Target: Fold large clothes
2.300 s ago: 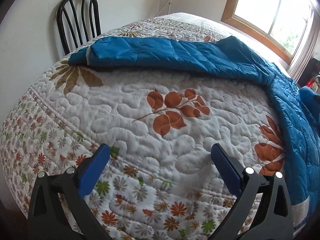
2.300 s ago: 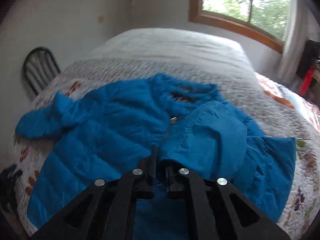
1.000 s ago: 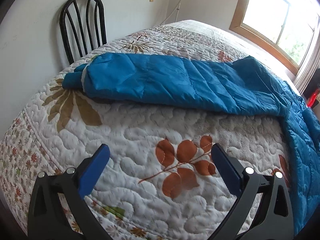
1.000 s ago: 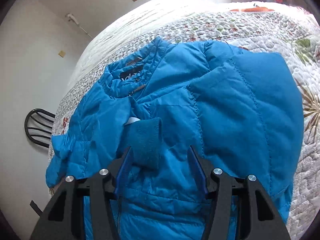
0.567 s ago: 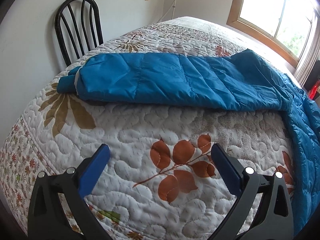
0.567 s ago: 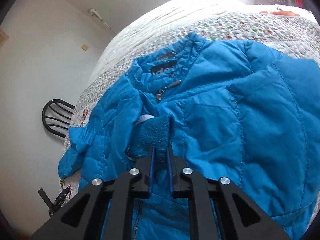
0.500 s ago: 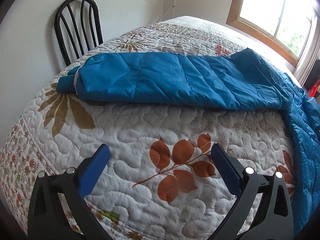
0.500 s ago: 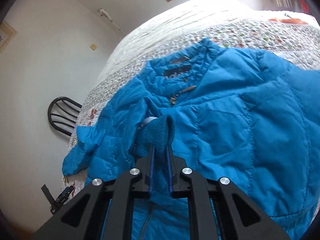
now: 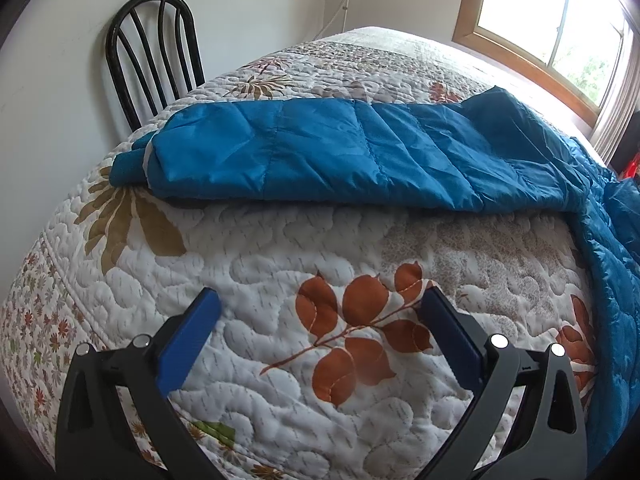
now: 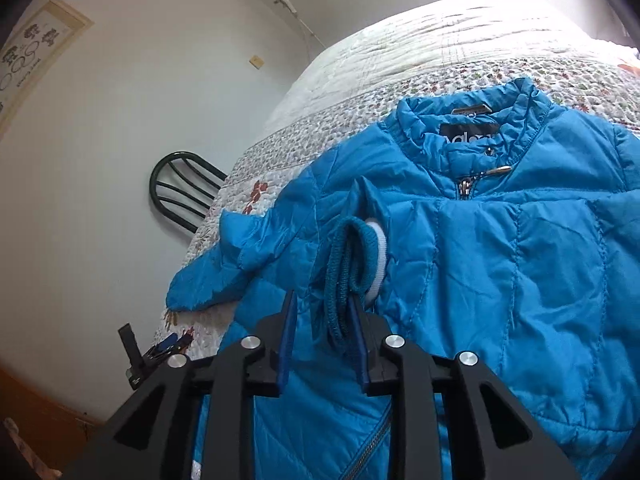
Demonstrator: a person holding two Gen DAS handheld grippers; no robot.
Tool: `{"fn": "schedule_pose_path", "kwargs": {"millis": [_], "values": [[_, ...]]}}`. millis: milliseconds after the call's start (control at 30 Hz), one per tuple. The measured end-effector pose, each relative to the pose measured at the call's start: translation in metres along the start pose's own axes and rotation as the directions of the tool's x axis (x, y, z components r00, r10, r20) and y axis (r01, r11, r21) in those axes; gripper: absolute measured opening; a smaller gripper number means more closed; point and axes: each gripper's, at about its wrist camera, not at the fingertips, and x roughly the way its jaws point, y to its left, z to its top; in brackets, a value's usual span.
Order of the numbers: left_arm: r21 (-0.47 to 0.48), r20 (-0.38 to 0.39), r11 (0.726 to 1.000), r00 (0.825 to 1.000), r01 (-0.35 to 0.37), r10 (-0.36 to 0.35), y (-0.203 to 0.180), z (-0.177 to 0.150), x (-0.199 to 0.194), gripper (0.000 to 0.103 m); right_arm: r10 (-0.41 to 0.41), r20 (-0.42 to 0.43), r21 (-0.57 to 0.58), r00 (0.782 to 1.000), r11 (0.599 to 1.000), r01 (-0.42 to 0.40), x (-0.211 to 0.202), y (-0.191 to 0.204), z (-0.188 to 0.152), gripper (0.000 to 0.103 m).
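I have the jacket [image 10: 500, 264] lying face up on the bed [image 9: 280, 248], collar toward the far end and zip closed at the neck. One sleeve has been brought across the chest: its knit cuff [image 10: 352, 264] sits between the fingers of my right gripper [image 10: 322, 336]. Those jaws are opening now; the cuff leans against the right-hand finger with a clear gap on the other side, so I judge I am letting go rather than gripping.

The other sleeve [image 9: 340, 152] lies stretched out flat across the quilt toward the chair side, untouched. My left gripper [image 9: 320, 328] hovers over bare quilt short of it, fingers spread wide and empty.

So I would say the fold is at an early stage: one sleeve in, one sleeve to go, and then the body to fold over itself. The lower hem is out of both views, so I cannot tell how it lies.

Around the bed: a black chair [image 9: 154, 56] against the wall just beside the mattress corner, close to the outstretched sleeve's cuff; a window [image 9: 552, 28] at the far side; a framed picture [image 10: 36, 52] on the wall. Nothing lies on the quilt between my left gripper and the sleeve. The chair back could crowd me if I swing wide at that cuff.
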Motion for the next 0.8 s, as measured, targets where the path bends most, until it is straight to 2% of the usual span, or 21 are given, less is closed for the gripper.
{"fn": "schedule_pose_path", "kwargs": {"millis": [100,200,267,333,367,433,500,600,700,733,800], "values": [[-0.005,-0.003,1.0,1.0,0.006,-0.006,0.001,0.0,0.001,0.1,0.056,-0.039,-0.027,0.998,0.998,-0.057,0.027,0.02,0.012,0.025],[-0.006,-0.004,1.0,1.0,0.008,-0.008,0.001,0.0,0.001,0.1,0.106,-0.11,-0.08,0.988,0.99,-0.115,0.058,0.052,0.009,0.025],[-0.01,-0.004,1.0,1.0,0.013,-0.013,0.003,0.0,0.001,0.1,0.089,-0.145,-0.123,0.985,0.987,-0.107,0.068,0.066,0.002,0.025],[-0.015,-0.002,1.0,1.0,0.019,-0.019,0.004,0.0,0.001,0.1,0.071,-0.138,-0.139,0.988,0.986,-0.091,0.063,0.068,-0.005,0.026],[-0.016,-0.001,1.0,1.0,0.022,-0.022,0.004,0.0,0.001,0.1,0.056,-0.123,-0.137,0.991,0.988,-0.073,0.056,0.064,-0.007,0.026],[-0.017,-0.001,1.0,1.0,0.024,-0.024,0.005,-0.001,0.0,0.1,-0.027,-0.076,-0.131,0.997,0.991,0.017,0.042,0.055,-0.009,0.026],[-0.021,0.002,0.999,1.0,0.028,-0.028,0.005,-0.001,0.0,0.1,-0.123,-0.056,-0.113,0.991,0.987,0.116,0.034,0.044,-0.009,0.026],[-0.02,0.002,0.999,1.0,0.026,-0.026,0.004,-0.002,-0.001,0.1,-0.17,-0.089,-0.086,0.981,0.983,0.163,0.043,0.029,-0.011,0.027],[-0.019,0.001,1.0,1.0,0.025,-0.025,0.004,-0.002,-0.001,0.1,-0.214,-0.159,-0.079,0.964,0.976,0.204,0.079,0.019,-0.015,0.027],[-0.02,0.001,0.999,1.0,0.025,-0.025,0.005,-0.002,-0.001,0.1,-0.252,-0.157,-0.095,0.955,0.966,0.239,0.091,0.018,-0.018,0.027],[-0.021,0.001,0.999,1.0,0.026,-0.026,0.004,-0.002,-0.001,0.1,-0.253,-0.125,-0.11,0.959,0.965,0.24,0.096,0.019,-0.016,0.025]]}}
